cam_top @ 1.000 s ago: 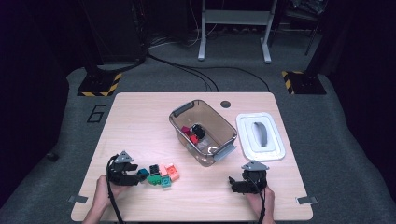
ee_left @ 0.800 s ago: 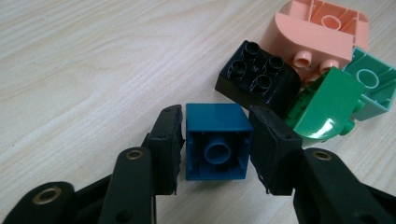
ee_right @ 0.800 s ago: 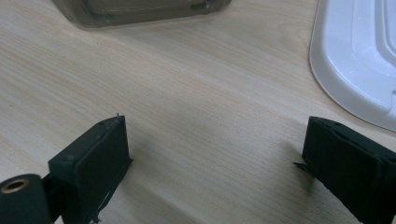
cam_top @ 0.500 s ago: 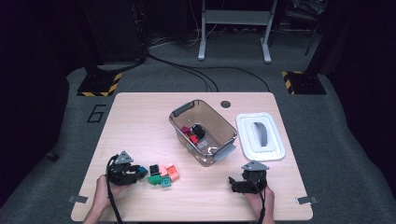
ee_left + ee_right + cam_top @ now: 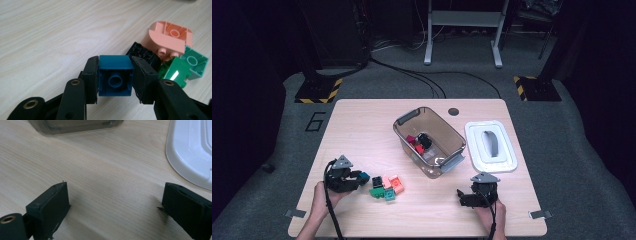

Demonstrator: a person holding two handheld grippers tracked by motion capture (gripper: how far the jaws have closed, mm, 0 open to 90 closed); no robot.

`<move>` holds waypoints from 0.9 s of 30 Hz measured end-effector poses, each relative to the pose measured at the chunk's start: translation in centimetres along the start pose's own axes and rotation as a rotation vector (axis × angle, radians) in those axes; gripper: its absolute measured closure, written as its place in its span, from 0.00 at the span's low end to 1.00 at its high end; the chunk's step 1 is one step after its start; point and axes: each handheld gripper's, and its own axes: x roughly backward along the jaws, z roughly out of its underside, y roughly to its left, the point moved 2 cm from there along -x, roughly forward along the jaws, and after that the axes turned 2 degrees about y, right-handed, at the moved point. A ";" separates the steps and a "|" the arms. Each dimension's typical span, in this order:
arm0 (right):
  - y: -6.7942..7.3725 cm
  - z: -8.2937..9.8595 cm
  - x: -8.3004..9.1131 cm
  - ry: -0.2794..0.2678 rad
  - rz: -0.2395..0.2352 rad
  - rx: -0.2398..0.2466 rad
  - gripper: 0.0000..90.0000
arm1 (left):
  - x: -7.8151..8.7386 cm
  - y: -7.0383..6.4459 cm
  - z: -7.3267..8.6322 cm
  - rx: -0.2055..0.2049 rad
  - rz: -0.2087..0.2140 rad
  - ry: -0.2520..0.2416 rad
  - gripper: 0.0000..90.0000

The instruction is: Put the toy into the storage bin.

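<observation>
The wooden table had a pale, fine-grained laminate top with a dark round grommet near its far edge. On the grey floor to its left a dark numeral "6" was readable. A clear, smoke-tinted plastic bin with grey latch handles stood at the table's centre, holding red and black bricks. Its white lid with a grey handle lay flat just to the right of it, apart from the bin.

The left gripper was clenched on a dark blue square brick, hollow underside with one round tube facing the camera, both black jaws pressed against its sides, low over the table's near left area. Just beyond it lay a cluster of loose bricks: a salmon-pink rounded brick, a glossy green brick, a mint-green hollow brick and a black studded brick.

The right gripper rested at the near right, jaws released wide with bare wood between them
</observation>
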 end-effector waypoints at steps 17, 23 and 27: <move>0.0 0.0 -0.1 0.001 0.002 -0.001 0.07 | 1.5 0.5 -5.7 -0.008 0.022 -0.055 0.66; 0.0 -0.1 -0.1 -0.001 0.004 -0.003 0.07 | 1.5 0.7 -8.0 -0.031 0.018 -0.065 0.66; -0.1 -0.1 -0.1 0.000 0.004 0.009 0.07 | 1.6 0.7 -9.2 -0.032 0.028 -0.073 0.66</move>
